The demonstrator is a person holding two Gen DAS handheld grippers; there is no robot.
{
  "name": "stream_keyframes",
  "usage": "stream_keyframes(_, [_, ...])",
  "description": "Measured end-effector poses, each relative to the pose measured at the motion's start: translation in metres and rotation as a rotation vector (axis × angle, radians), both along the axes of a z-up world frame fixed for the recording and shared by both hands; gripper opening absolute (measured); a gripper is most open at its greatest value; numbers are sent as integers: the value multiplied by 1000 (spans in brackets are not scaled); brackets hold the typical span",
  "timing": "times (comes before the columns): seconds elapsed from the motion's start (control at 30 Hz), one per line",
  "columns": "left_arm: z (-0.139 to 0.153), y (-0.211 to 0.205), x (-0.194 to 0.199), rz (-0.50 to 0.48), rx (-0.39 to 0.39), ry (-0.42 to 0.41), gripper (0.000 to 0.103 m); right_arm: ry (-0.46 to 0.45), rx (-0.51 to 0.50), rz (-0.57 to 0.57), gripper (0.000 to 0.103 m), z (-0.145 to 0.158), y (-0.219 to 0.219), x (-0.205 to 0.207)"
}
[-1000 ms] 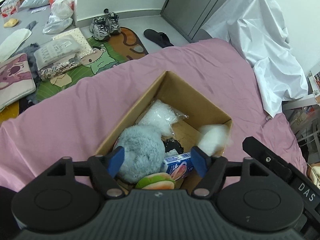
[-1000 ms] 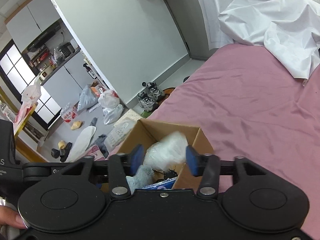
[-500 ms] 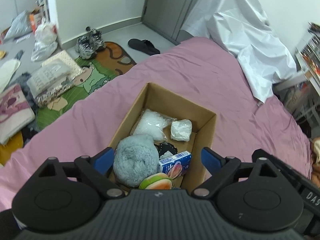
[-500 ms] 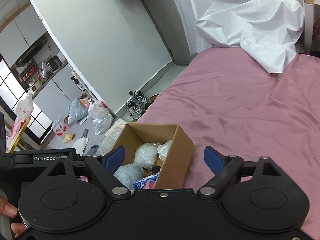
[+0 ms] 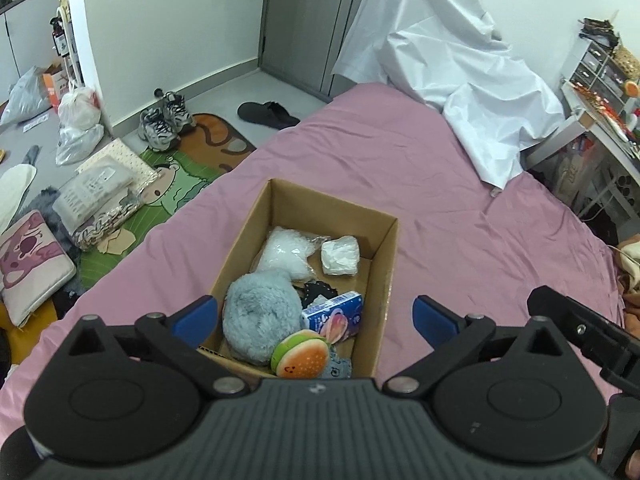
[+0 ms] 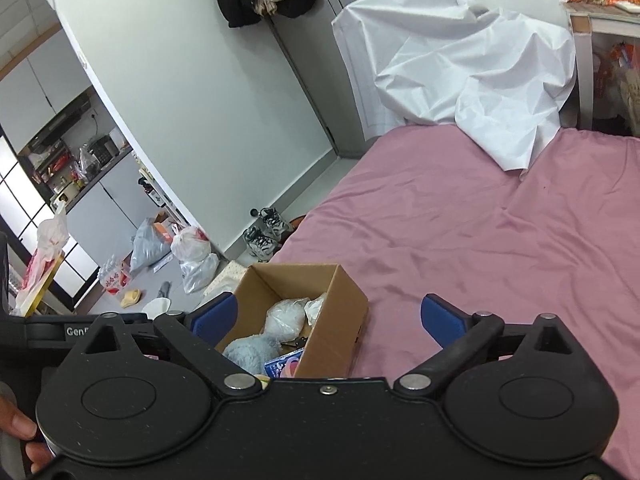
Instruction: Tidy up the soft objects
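Observation:
An open cardboard box stands on the pink bed. Inside lie a grey plush, a burger-shaped toy, a blue carton, a clear bag of white filling and a white packet. My left gripper hangs above the box's near end. Its jaws are opening, with nothing pressed between the pads. My right gripper is back and to the right of the box. Its jaws are also opening and hold nothing. The grey plush and clear bag show between its fingers.
A crumpled white sheet covers the bed's far end. Left of the bed, the floor holds sneakers, a black slipper, plastic bags and a green mat. A cluttered desk stands at the right.
Both grippers opened wide and drew up and back from the box. The white packet, blurred at the box's corner a second ago, now lies still beside the clear bag.

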State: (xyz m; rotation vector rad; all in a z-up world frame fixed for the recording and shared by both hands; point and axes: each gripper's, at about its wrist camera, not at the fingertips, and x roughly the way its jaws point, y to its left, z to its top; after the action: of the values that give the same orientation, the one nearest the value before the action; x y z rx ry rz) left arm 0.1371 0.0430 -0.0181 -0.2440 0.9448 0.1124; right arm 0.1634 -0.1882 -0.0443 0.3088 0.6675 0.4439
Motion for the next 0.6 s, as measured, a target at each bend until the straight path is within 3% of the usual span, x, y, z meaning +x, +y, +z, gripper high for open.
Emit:
stream_keyframes(0.37, [11, -3, -24, -39, 23, -19, 103, -43, -27, -46, 101, 10, -9, -19])
stream_keyframes(0.6, [19, 4, -41, -34, 48, -38, 103, -68, -21, 7, 103, 28, -8, -32])
